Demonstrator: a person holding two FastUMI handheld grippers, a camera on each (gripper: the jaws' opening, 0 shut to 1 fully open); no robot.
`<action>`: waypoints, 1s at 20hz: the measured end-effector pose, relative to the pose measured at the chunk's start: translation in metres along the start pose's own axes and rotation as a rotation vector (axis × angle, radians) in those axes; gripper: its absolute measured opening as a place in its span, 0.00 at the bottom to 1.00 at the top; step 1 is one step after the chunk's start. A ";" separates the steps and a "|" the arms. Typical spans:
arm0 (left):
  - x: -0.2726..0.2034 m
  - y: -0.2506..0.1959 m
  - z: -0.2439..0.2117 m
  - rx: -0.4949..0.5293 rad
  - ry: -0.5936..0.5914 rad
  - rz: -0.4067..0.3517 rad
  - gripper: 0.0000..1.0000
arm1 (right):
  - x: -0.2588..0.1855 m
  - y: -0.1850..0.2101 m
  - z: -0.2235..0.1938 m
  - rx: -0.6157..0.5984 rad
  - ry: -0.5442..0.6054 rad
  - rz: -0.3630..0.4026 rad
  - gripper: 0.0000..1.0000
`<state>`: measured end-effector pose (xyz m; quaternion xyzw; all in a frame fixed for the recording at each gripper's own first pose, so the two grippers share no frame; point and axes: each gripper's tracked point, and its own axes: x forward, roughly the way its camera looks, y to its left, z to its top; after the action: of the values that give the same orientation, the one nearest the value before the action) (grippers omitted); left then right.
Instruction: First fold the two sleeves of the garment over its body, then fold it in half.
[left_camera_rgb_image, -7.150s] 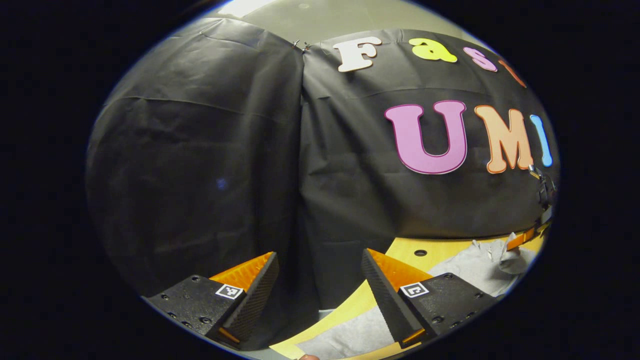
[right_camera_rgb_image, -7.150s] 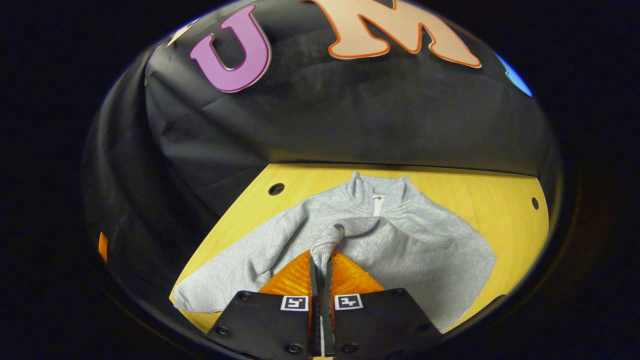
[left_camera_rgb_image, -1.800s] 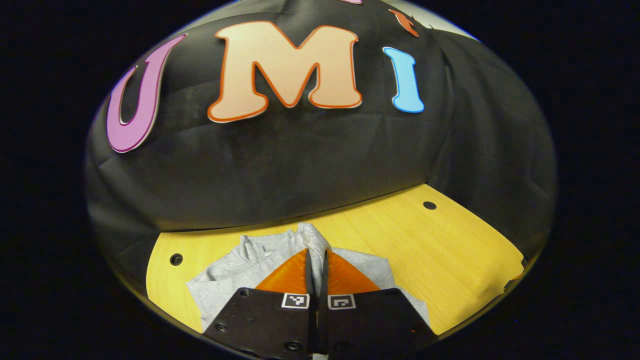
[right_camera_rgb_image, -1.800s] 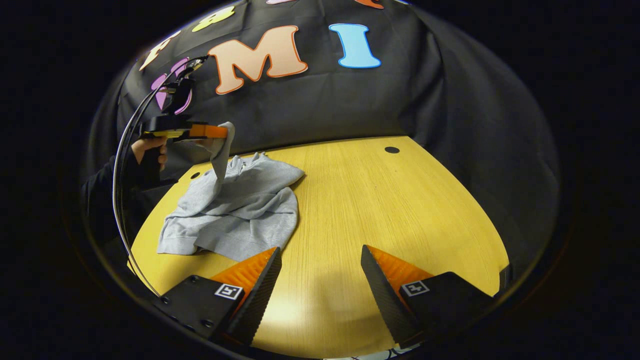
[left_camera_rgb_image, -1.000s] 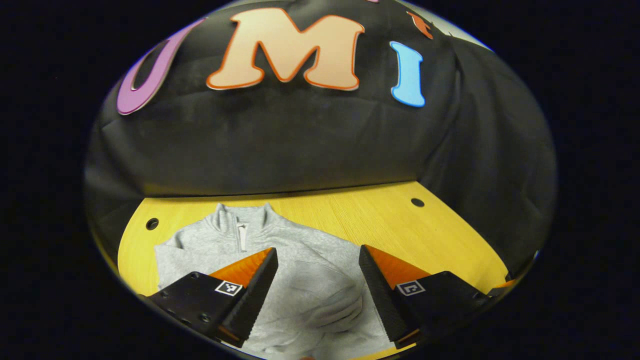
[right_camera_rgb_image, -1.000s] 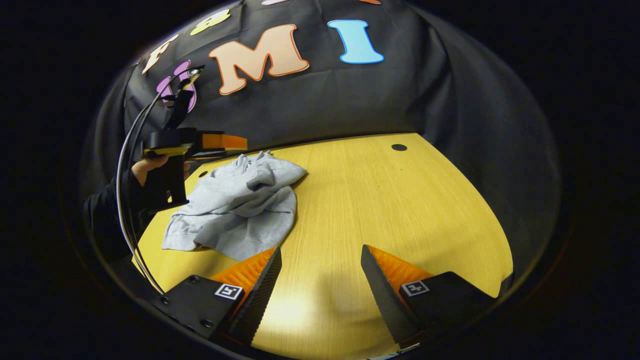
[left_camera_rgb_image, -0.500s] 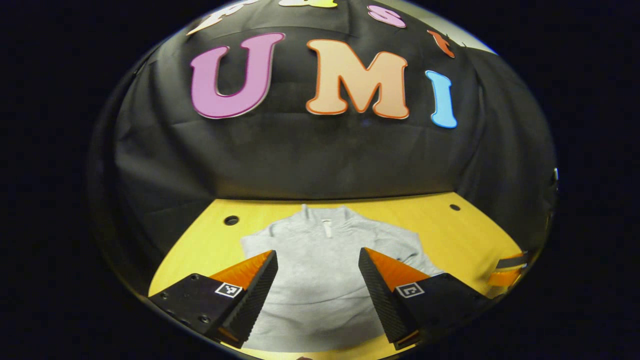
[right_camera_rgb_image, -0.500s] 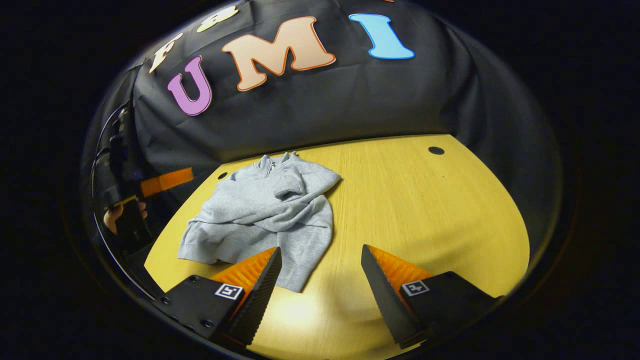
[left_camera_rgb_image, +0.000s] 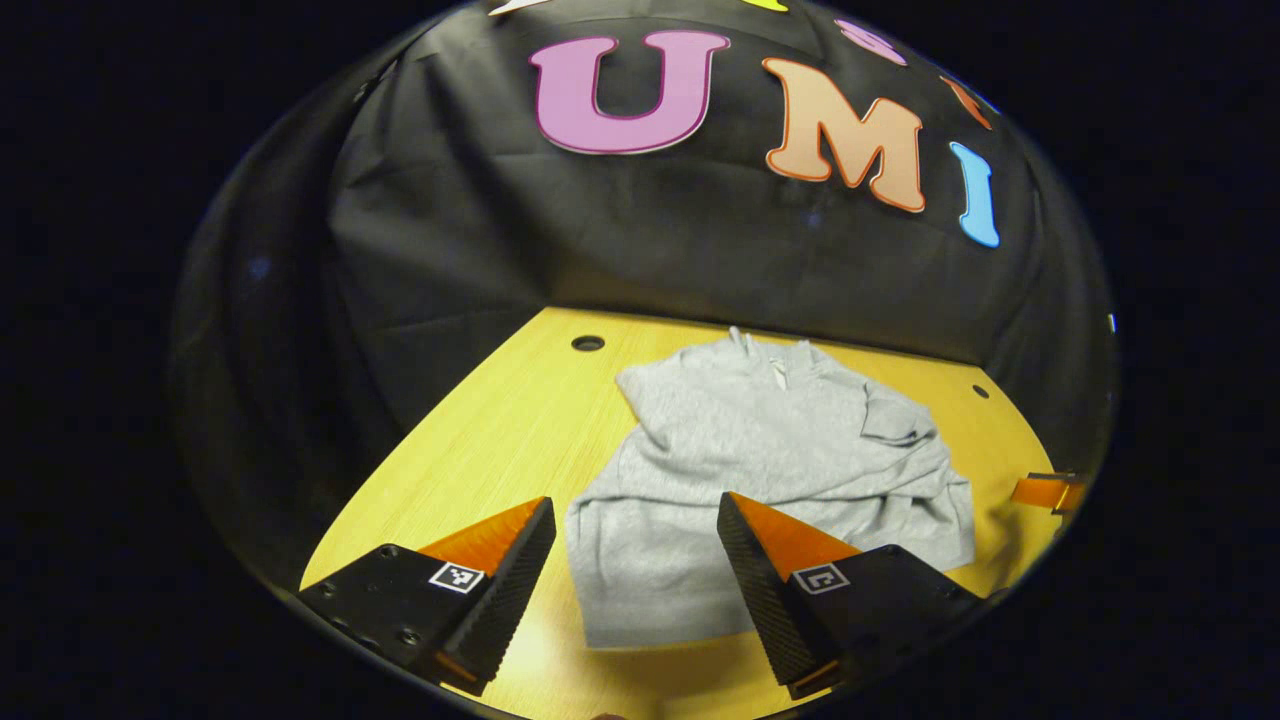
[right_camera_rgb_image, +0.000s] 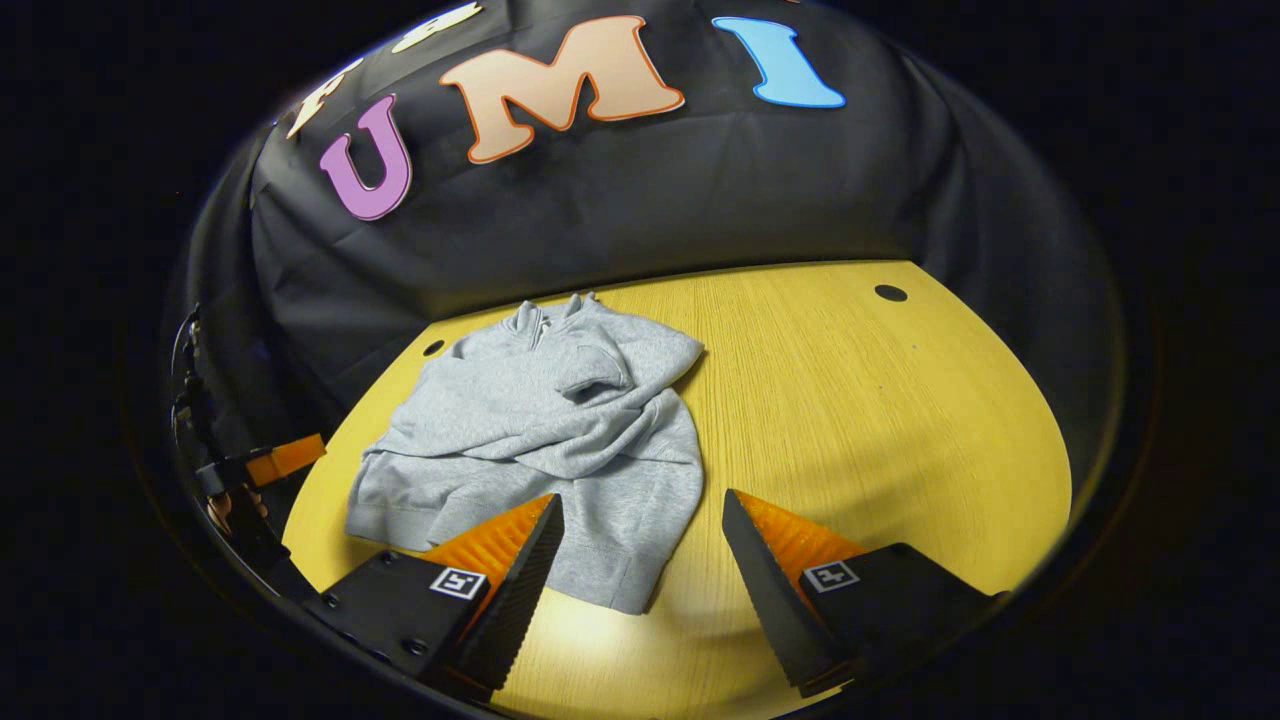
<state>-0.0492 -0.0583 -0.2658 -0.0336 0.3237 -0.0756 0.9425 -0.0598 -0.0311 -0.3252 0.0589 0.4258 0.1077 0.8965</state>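
- I am looking along the left tongs (left_camera_rgb_image: 632, 560) in the left gripper view; their two fingers are standing wide apart with nothing between them, hovering above the near hem of the grey fleece pullover with a short zip collar (left_camera_rgb_image: 770, 470).
- The pullover is lying flat on the yellow wood-grain worktop (left_camera_rgb_image: 480, 440), its collar pointing toward the black cloth wall (left_camera_rgb_image: 640, 240) and its hem toward me.
- Both sleeves are lying folded across the pullover's chest; one cuff (left_camera_rgb_image: 895, 425) is resting near the shoulder on the right side of the pullover in this view.
- The body is not yet folded in half.
- A round hole in the worktop (left_camera_rgb_image: 587, 343) is sitting just off the pullover's left shoulder, and a smaller hole (left_camera_rgb_image: 980, 392) is showing beyond its right shoulder.
- In the right gripper view, the right tongs (right_camera_rgb_image: 640, 560) are also gaping, empty, and hanging over the pullover's near right hem corner (right_camera_rgb_image: 625, 590).
- From here the pullover (right_camera_rgb_image: 540, 430) is lying on the left part of the worktop (right_camera_rgb_image: 850, 400), with the folded sleeves making a crossed ridge over its middle.
- Left of the pullover, at the worktop's edge, I am seeing the other tongs (right_camera_rgb_image: 285, 458) with a hand (right_camera_rgb_image: 225, 510) below them; I cannot tell their opening from this angle.
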 end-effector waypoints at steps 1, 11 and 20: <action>0.002 0.003 -0.014 0.006 0.027 0.002 0.95 | 0.004 0.001 -0.004 -0.007 0.007 -0.008 0.96; 0.020 0.004 -0.081 -0.001 0.174 -0.027 0.96 | 0.028 0.005 -0.045 -0.058 0.125 -0.048 0.99; 0.025 0.002 -0.094 0.023 0.190 -0.040 0.97 | 0.043 0.008 -0.066 -0.161 0.166 -0.072 0.96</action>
<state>-0.0871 -0.0613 -0.3550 -0.0220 0.4098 -0.1012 0.9063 -0.0856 -0.0115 -0.3976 -0.0379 0.4905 0.1138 0.8631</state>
